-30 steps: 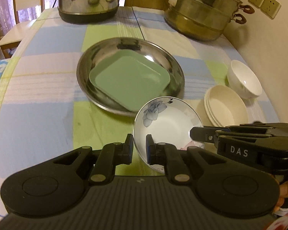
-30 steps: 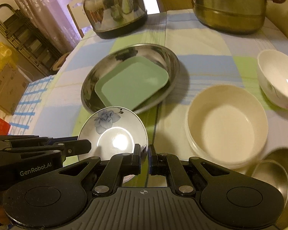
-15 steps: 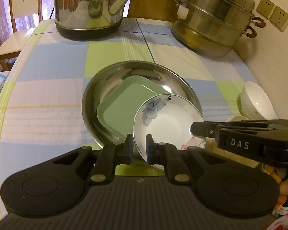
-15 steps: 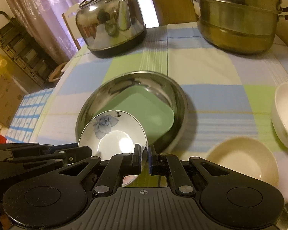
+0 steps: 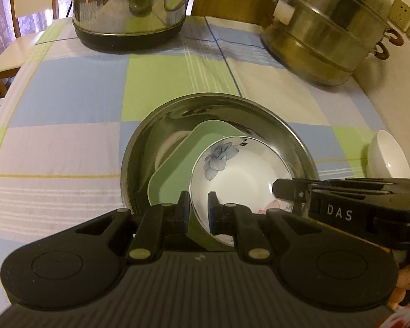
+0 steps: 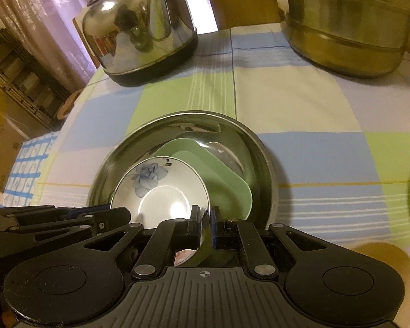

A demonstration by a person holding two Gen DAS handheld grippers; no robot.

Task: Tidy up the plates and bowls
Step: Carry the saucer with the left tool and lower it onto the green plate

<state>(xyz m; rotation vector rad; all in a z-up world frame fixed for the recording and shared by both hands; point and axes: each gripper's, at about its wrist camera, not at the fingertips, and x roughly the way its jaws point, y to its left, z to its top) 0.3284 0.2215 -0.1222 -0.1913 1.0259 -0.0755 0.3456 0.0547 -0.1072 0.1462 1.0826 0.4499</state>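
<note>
The left gripper [image 5: 199,210] is being held clamped on the near-left rim of the floral plate [image 5: 240,175], its pads pinched almost together with the rim between them, while the right gripper [image 6: 204,222] is being kept closed in the same way on the plate's near-right rim. Since a second ago the plate is being carried forward by both grippers: earlier it was seen hanging over the tablecloth [image 5: 68,95] just short of the steel basin [image 5: 139,147], and now it is being held over the basin, directly ahead of the fingertips and above the green square plate [image 5: 177,164] lying inside. Neither grip is being loosened in that time. Stacking is therefore judged to be close; what is left is lowering and release, though contact with the green plate cannot be told.

From the left wrist view a white bowl [image 5: 388,158] is being shown far to the right of the gripper, with the steamer pot [image 5: 328,32] beyond it and the kettle [image 5: 128,8] ahead. The right wrist view is showing only a blurred sliver of that bowl, but a cream dish [image 6: 391,262] is being revealed close beside its right finger, which the left view is hiding behind the other gripper
</note>
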